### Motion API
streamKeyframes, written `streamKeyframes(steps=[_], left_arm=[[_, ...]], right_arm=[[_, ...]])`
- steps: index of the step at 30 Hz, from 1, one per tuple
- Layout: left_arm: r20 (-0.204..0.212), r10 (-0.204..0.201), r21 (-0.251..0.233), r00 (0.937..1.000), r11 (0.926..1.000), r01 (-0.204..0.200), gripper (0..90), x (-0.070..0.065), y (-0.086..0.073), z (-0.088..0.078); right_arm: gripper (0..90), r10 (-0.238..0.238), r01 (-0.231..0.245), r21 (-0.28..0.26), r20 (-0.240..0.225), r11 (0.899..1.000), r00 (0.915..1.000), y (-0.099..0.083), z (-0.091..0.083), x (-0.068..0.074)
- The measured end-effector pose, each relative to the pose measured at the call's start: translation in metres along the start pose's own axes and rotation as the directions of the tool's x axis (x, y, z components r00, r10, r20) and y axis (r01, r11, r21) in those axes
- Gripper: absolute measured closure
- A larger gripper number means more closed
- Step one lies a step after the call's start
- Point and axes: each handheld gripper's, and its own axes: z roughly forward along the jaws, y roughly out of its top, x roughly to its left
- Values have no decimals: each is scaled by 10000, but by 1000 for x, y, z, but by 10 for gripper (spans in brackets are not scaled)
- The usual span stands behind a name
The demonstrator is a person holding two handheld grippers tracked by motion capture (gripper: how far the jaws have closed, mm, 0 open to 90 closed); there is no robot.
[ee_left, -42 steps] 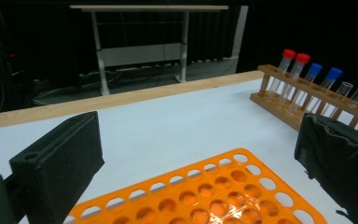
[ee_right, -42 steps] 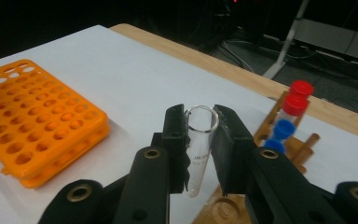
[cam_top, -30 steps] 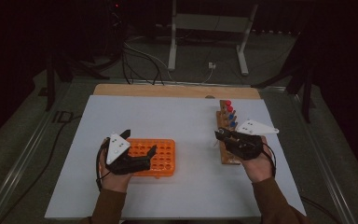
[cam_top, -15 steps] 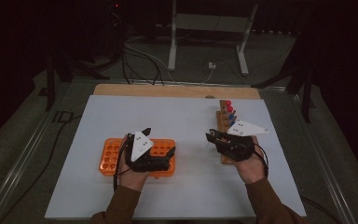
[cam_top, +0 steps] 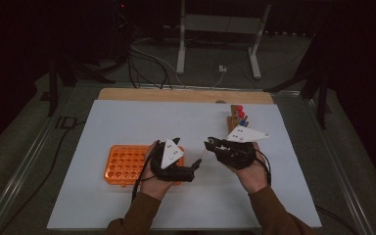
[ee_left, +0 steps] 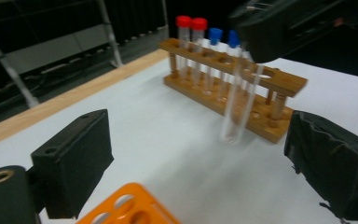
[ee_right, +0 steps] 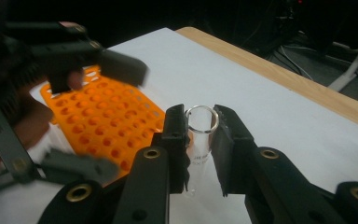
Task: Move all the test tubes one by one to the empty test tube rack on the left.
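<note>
Grippers meeting over a white table, one carrying a clear glass tube.

Right gripper (ee_right: 199,140) is clamped on an uncapped, upright glass tube (ee_right: 200,126), held above the table (cam_top: 127,117) between both hands. Left gripper (cam_top: 195,166), jaws wide and just closing a little with nothing between them, faces the tube from the left. An orange rack (cam_top: 125,164) lies left; a wooden rack (ee_left: 261,88) of capped tubes stands far right.

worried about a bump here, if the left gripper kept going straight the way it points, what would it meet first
Most likely the clear test tube held by the right gripper. It hangs between the open jaws of the left gripper, ahead of them. Behind it stands the wooden rack. How far off the tube is remains unclear.
</note>
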Motion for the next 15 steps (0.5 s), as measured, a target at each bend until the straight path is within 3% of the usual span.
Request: streamKeyframes(steps=[4, 8, 9, 10, 14, 15], left_arm=[[257, 99, 122, 9996, 9999, -102, 165, -7, 3, 9], [445, 85, 51, 9990, 9999, -87, 414, -11, 3, 14], [524, 6, 16, 9986, 10000, -7, 414, -11, 3, 15], [582, -153, -73, 9982, 9998, 157, 518, -11, 3, 15], [779, -133, 68, 9969, 9999, 128, 598, -11, 2, 18], [801, -155, 95, 9967, 9998, 147, 673, -11, 1, 18]], right_arm=[[760, -54, 54, -3, -139, 10000, 9999, 1, 3, 3], [760, -96, 97, 24, -255, 10000, 9996, 1, 5, 7], [760, -90, 91, 4, -305, 10000, 9995, 1, 6, 7], [760, -73, 73, -2, -391, 10000, 9992, 1, 6, 9], [760, -160, 161, 24, -457, 9999, 9988, 0, 8, 10], [760, -173, 174, 30, -480, 9998, 9987, -1, 8, 11]])
